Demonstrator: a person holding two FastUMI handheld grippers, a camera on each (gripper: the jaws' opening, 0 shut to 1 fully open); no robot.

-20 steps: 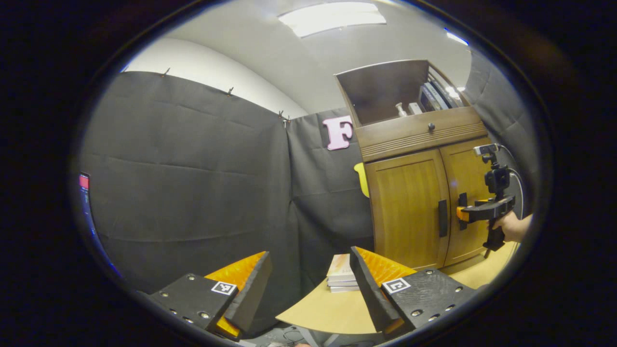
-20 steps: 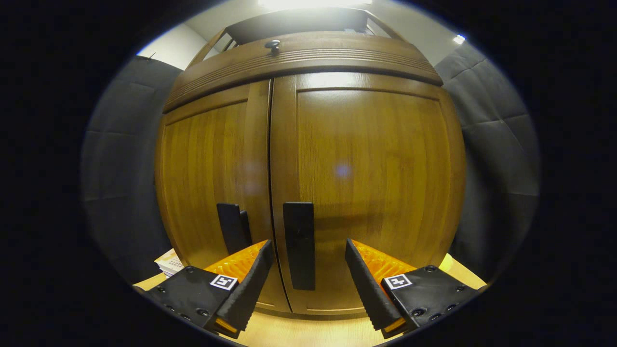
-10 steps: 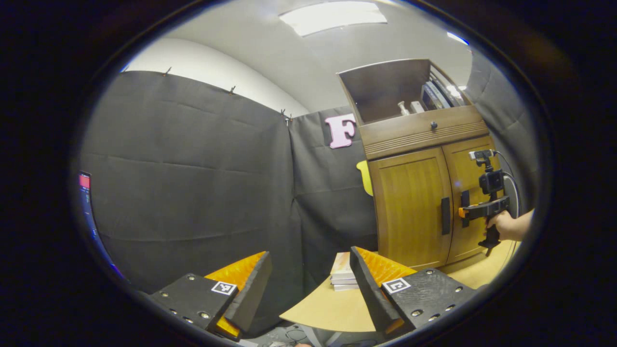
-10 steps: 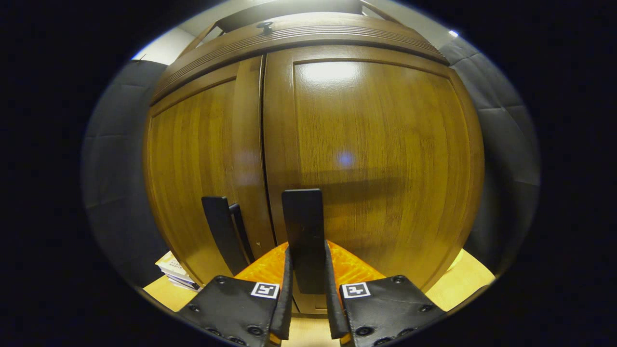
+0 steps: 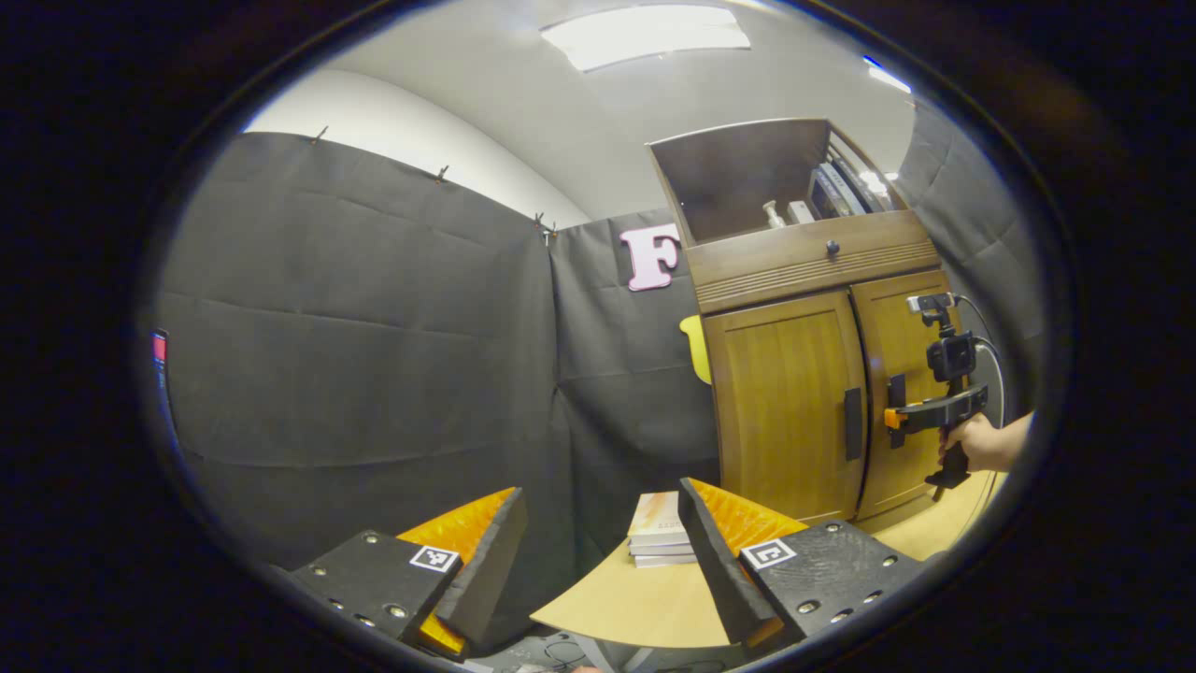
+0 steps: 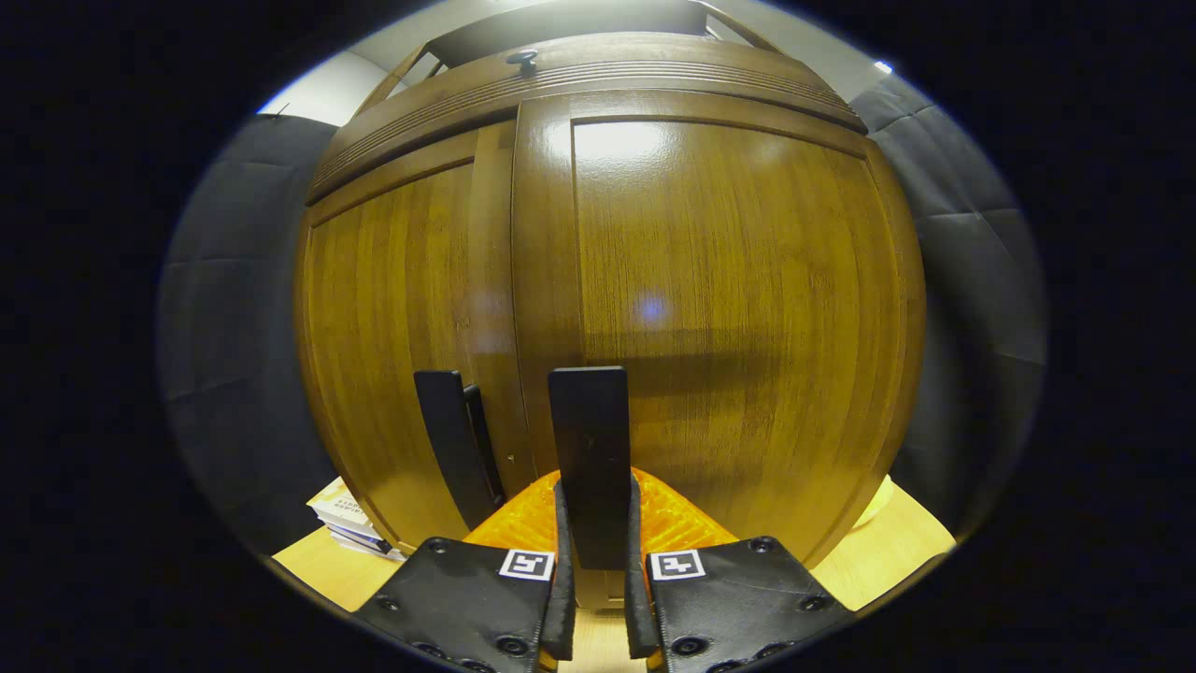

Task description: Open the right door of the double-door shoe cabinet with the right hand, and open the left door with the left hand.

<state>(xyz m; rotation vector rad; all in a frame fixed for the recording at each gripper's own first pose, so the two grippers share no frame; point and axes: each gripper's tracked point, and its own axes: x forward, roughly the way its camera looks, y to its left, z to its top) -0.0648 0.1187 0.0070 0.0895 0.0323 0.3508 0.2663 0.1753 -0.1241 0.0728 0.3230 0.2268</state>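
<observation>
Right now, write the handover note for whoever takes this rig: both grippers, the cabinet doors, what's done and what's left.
Right hand-held gripper: shut on the right door handle, both fingers pressing its sides. The left gripper view shows a hand holding it at the cabinet.
Left hand-held gripper: open, holding nothing, well back from the shoe cabinet, above the table edge near a stack of books.
Doors: the right door looks just cracked, its edge proud of the left door, which looks closed; left door handle untouched.
Done: right handle gripped.
Left: swing the right door open, then bring the left gripper to its handle and open that door.
</observation>
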